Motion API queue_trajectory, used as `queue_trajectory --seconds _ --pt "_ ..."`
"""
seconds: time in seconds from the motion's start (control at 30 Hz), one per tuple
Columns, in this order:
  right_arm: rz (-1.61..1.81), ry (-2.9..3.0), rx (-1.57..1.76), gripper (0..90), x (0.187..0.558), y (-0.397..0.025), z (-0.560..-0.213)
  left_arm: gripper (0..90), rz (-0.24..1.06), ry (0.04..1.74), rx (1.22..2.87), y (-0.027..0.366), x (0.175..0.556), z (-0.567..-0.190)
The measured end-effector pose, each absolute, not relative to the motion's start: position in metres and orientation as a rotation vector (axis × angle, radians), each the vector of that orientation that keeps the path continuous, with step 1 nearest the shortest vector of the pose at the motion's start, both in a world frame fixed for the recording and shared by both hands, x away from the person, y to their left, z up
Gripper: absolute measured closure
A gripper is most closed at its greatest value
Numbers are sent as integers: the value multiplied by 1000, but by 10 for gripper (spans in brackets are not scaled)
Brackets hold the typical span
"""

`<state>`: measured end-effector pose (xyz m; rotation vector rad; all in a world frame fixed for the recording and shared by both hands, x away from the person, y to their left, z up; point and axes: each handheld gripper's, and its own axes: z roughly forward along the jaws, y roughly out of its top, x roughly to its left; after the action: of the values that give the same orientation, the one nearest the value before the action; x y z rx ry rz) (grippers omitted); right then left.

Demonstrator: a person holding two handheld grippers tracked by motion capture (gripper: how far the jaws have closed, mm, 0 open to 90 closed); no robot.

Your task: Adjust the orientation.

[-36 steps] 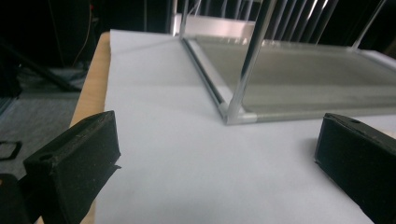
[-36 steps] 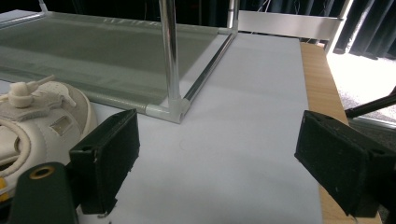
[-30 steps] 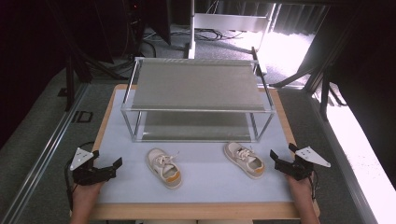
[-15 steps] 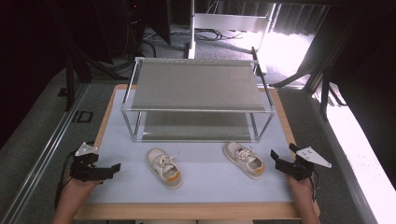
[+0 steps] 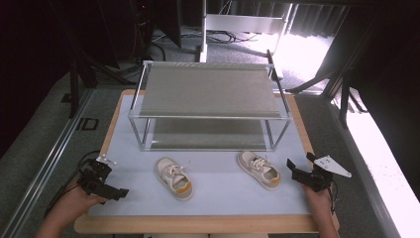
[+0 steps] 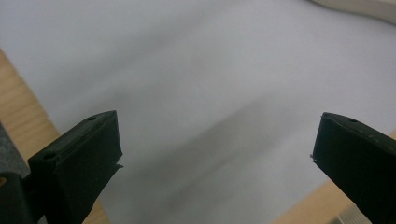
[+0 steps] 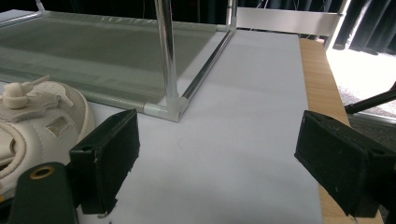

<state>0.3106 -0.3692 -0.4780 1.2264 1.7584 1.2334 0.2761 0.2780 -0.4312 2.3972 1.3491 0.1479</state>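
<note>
Nothing is placed yet: both shoes lie on the worktop (image 5: 218, 206) in the lower middle of the high view, before the empty rack (image 5: 210, 106). The left tool (image 5: 119, 192) and right tool (image 5: 290, 168) gape empty. The left shoe (image 5: 174, 178) and right shoe (image 5: 259, 169) are cream, laced, sole-down.

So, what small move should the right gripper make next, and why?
Probably ease the right gripper left toward the right shoe. Its jaws stand open and empty, the shoe lies just beside them on the white mat, and the rack shelves behind hold nothing.
</note>
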Motion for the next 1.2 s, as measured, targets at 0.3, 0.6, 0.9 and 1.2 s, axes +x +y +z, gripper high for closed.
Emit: queue_trajectory --seconds 0.3,0.6,0.9,1.2 --pt "1229 1766 1220 135 311 -369 -478 11 1 1299 2613 265 282 -425" --pt "1223 1774 1214 135 311 -368 -478 11 -69 1204 2683 248 288 -411" --pt "1226 1774 1212 135 311 -368 -478 11 -107 1057 2747 217 288 -400" --pt "1197 1789 1188 151 311 -365 -478 11 -94 931 2804 184 289 -391"
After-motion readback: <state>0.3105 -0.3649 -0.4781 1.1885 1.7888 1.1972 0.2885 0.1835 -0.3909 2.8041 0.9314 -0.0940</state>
